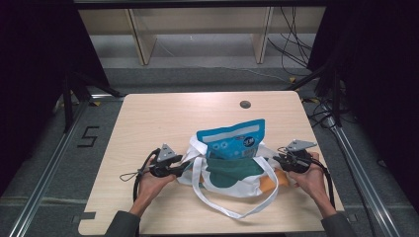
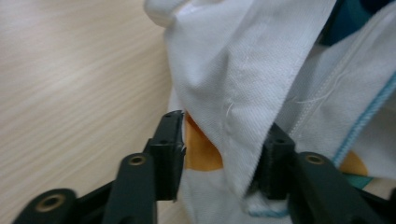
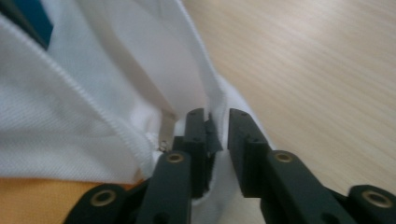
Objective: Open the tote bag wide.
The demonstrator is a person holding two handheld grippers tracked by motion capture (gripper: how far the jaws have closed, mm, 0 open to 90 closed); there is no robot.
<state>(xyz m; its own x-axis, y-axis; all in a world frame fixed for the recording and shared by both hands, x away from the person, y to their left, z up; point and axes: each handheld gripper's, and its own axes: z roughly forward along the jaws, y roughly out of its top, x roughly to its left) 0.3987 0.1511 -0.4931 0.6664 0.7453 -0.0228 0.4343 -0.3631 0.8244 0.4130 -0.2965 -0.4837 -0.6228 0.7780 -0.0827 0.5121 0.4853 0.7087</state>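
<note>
White tote bag [image 1: 232, 185] flat, blue pouch [image 1: 232, 140] protruding toward far edge.

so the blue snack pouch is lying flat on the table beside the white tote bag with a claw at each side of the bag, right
Not quite. The blue snack pouch is not beside the bag: it sticks out of the mouth of the white tote bag, as the high view shows. The rest holds: the left claw and the right claw sit at either side of the bag.
</note>
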